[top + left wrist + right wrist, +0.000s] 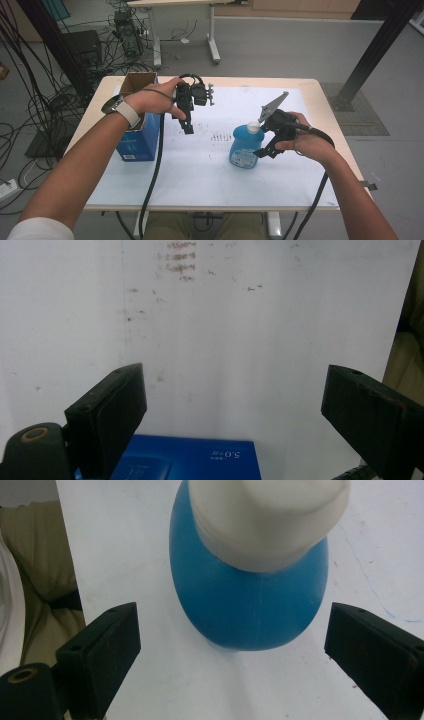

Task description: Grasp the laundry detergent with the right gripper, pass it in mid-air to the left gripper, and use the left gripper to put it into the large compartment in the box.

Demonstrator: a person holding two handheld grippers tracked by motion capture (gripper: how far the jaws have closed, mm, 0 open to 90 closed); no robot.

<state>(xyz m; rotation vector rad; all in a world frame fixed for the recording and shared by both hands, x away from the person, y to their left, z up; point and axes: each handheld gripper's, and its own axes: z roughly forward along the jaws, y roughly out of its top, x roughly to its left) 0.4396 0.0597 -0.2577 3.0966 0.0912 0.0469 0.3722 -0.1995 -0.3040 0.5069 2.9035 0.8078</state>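
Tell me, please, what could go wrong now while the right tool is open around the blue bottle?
The blue bottle stands upright and looks narrow at its base, so a lopsided closing of the right tool might tip it. Its rounded body could also slip between the open jaws. If it falls, it might roll across the white mat toward the blue box.

A table under white sheeting

The table (327, 107) is carrying a white sheet (200, 170); a blue bottle (245, 147) is standing on it, right of the blue box (140, 140).

Materials check
Bottle (250, 605): smooth blue plastic, ribbed white cap (267, 515). Beside it: matt white paper sheet (200, 165), pale wood desk (320, 92), glossy cardboard box (137, 142).
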